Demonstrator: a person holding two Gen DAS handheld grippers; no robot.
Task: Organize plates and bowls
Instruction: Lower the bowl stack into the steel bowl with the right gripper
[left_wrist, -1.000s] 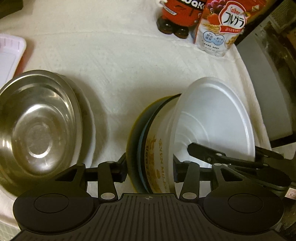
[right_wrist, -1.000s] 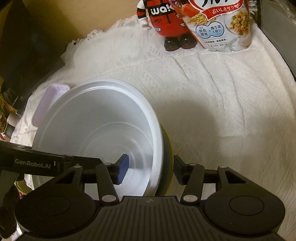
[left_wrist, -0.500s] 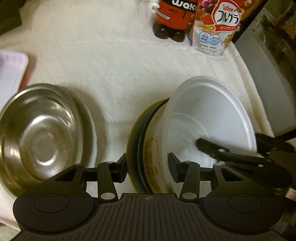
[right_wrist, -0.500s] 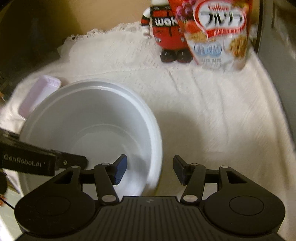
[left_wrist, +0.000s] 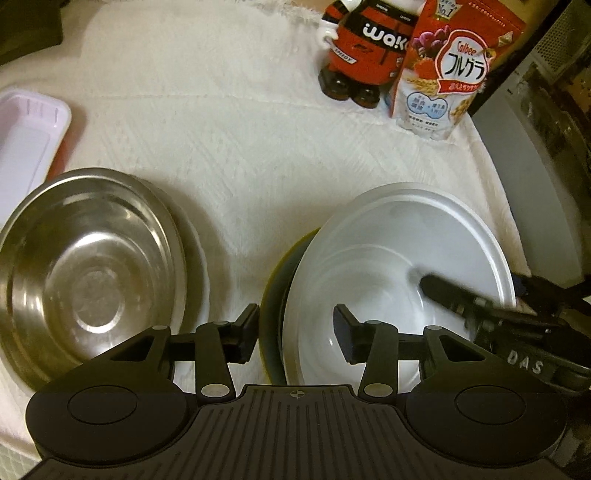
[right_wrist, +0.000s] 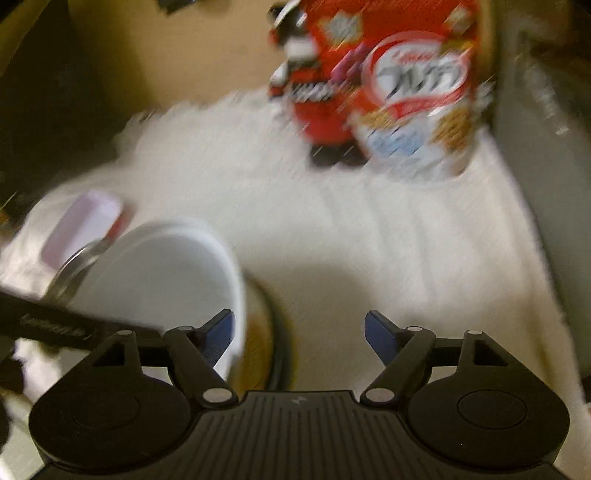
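Observation:
A white plastic bowl (left_wrist: 388, 266) sits nested in a dark bowl with a yellow rim (left_wrist: 271, 295) on the white cloth. My left gripper (left_wrist: 295, 334) is open, its jaws either side of the near rims of both bowls. A steel bowl (left_wrist: 85, 266) sits on a white plate (left_wrist: 199, 266) at the left. My right gripper (right_wrist: 299, 332) is open and empty; its left finger (right_wrist: 219, 330) stands at the white bowl's rim (right_wrist: 236, 280). The right wrist view is blurred. The right gripper also shows in the left wrist view (left_wrist: 476, 295) over the white bowl's right rim.
A red mascot figure (left_wrist: 365, 48) and a cereal bag (left_wrist: 443, 74) stand at the back of the table. A pale pink tray (left_wrist: 26, 147) lies at the far left. A grey appliance (left_wrist: 535, 177) borders the table on the right.
The white bowl has dropped from tilted to nested level in the dark bowl. My right gripper has opened wide, let go of its rim and is pulling back. My left gripper's jaws have widened.

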